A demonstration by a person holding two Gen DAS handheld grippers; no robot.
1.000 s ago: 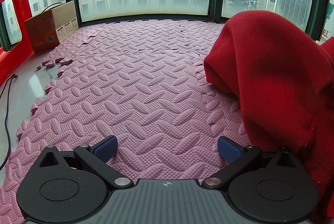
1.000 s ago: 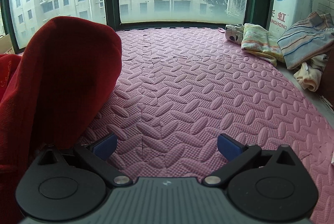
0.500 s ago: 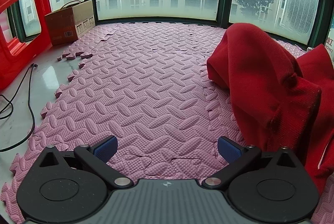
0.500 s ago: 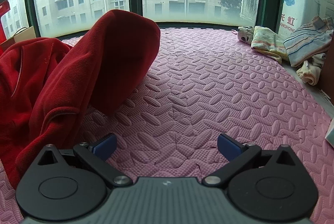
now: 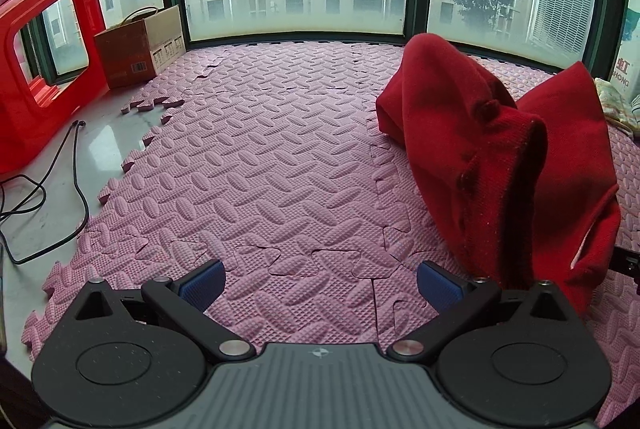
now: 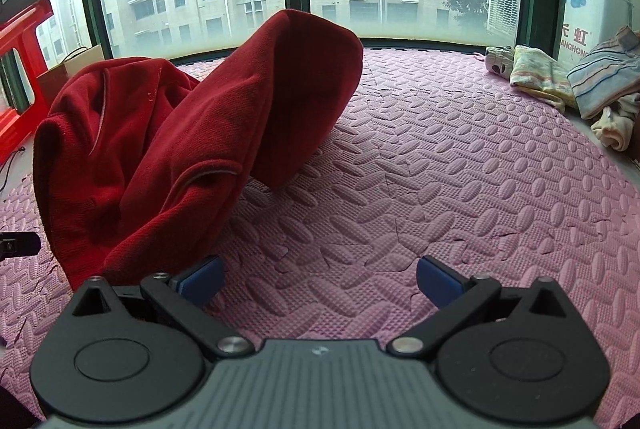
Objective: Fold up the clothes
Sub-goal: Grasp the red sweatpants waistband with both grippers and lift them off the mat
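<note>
A red knit garment [image 5: 492,157] hangs bunched up above the pink foam mat [image 5: 280,169], at the right of the left wrist view. It also shows in the right wrist view [image 6: 168,157] at the left, draped over the area by my left finger. My left gripper [image 5: 320,283] is open with nothing between its blue pads; the garment hangs just beside its right finger. My right gripper [image 6: 320,279] is open and empty too, with the garment against its left finger. What holds the garment up is hidden.
A red plastic stool [image 5: 44,69], a cardboard box [image 5: 140,47] and a black cable [image 5: 76,173] lie at the left on bare floor. Folded and loose clothes [image 6: 568,77] are piled at the far right. Windows ring the mat.
Both grippers have pulled back and risen from the garment, so more of it and of the mat shows. The garment now stands further off. Both grippers stay open.
</note>
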